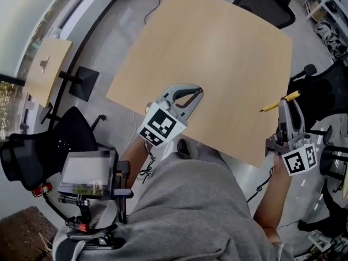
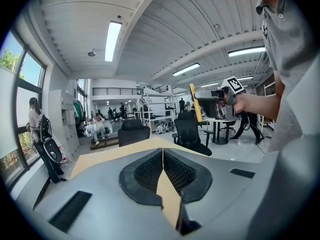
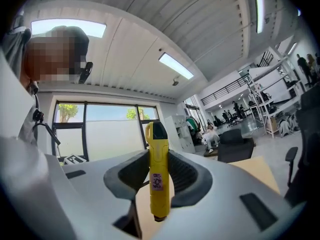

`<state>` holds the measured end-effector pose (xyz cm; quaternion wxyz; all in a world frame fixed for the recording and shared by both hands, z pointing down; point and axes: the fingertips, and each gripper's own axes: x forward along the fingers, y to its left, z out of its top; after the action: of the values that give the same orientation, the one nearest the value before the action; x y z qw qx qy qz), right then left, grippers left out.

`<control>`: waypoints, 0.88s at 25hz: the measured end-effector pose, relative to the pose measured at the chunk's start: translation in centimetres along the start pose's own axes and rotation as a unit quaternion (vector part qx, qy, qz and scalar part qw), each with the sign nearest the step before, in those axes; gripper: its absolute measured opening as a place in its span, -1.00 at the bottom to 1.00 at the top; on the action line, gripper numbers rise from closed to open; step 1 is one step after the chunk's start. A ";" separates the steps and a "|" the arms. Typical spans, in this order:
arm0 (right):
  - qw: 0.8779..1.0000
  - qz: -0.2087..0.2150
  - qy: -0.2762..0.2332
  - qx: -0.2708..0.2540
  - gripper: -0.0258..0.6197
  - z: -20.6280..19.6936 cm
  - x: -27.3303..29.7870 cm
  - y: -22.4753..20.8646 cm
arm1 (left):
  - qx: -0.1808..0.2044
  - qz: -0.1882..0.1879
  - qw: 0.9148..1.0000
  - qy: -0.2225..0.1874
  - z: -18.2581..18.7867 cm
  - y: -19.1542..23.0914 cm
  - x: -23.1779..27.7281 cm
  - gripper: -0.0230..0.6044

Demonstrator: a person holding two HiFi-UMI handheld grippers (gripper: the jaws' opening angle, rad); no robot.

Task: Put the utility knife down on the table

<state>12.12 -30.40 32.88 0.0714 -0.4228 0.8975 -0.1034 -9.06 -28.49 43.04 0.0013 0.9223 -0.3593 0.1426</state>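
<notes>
A yellow utility knife [image 3: 158, 176] with a black tip stands clamped between the pads of my right gripper [image 3: 159, 171], which is shut on it. In the head view that knife [image 1: 280, 101] sticks out over the right edge of the bare wooden table [image 1: 212, 58], held by the right gripper [image 1: 284, 105]. My left gripper [image 1: 191, 94] lies over the table's near edge, its jaws together with nothing between them [image 2: 163, 160]. From the left gripper view the knife [image 2: 195, 104] and the right gripper show in the air to the right.
Black office chairs [image 1: 266, 1] stand round the table, one at the far side and one at the right [image 1: 321, 91]. A small wooden side table [image 1: 48, 67] and a cart with a screen [image 1: 87, 173] are at the left. My grey-clad lap [image 1: 190, 211] fills the near foreground.
</notes>
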 end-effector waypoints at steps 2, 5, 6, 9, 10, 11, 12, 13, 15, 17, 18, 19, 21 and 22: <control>1.000 0.015 0.009 -0.003 -0.55 -0.2 2.3 -0.3 | -0.005 0.003 1.000 0.006 -0.3 0.2 0.2 -0.91; 0.999 0.037 0.016 0.007 -0.55 -0.7 5.8 -0.7 | -0.016 0.014 1.000 0.017 -0.8 1.4 0.0 -0.91; 0.999 0.043 0.018 0.010 -0.55 -0.7 7.1 -0.8 | -0.024 0.018 0.999 0.017 -0.8 2.0 -0.2 -0.91; 0.998 0.059 0.029 0.002 -0.55 0.1 11.3 -0.6 | -0.037 0.031 0.999 0.017 -0.4 4.4 -0.6 -0.91; 0.998 0.063 0.031 0.002 -0.55 0.2 12.5 -1.1 | -0.038 0.034 0.999 0.018 -0.3 5.1 -0.3 -0.91; 0.997 0.066 0.033 0.003 -0.55 0.1 13.3 -1.9 | -0.039 0.036 0.998 0.019 -0.4 5.5 0.2 -0.91; 0.997 0.069 0.034 0.003 -0.55 -0.2 13.9 -2.9 | -0.042 0.038 0.998 0.020 -0.6 5.6 0.9 -0.91; 0.997 0.071 0.037 0.003 -0.55 -0.5 14.4 -3.8 | -0.045 0.040 0.998 0.022 -0.9 5.6 1.6 -0.91; 0.996 0.073 0.044 -0.001 -0.55 -0.8 16.0 -5.1 | -0.051 0.043 0.997 0.027 -1.4 5.8 2.5 -0.91; 0.996 0.073 0.050 -0.010 -0.55 -0.8 18.0 -5.9 | -0.054 0.043 0.997 0.031 -1.8 6.4 3.0 -0.91; 0.996 0.072 0.052 -0.011 -0.55 -0.9 18.9 -6.3 | -0.056 0.042 0.997 0.032 -2.0 6.8 3.3 -0.91; 0.996 0.072 0.053 -0.008 -0.55 -1.2 19.8 -6.9 | -0.057 0.042 0.997 0.033 -2.1 7.1 3.5 -0.91; 0.996 0.073 0.055 0.004 -0.55 -2.2 21.4 -8.3 | -0.063 0.042 0.997 0.035 -2.5 7.7 4.1 -0.91; 0.996 0.072 0.057 0.008 -0.55 -2.8 22.2 -8.9 | -0.066 0.042 0.996 0.036 -2.9 7.9 4.4 -0.91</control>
<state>4.10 -52.76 36.88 0.0308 -0.3502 0.9272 -0.1296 -11.99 -36.97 46.22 0.0689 0.8986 -0.4059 0.1515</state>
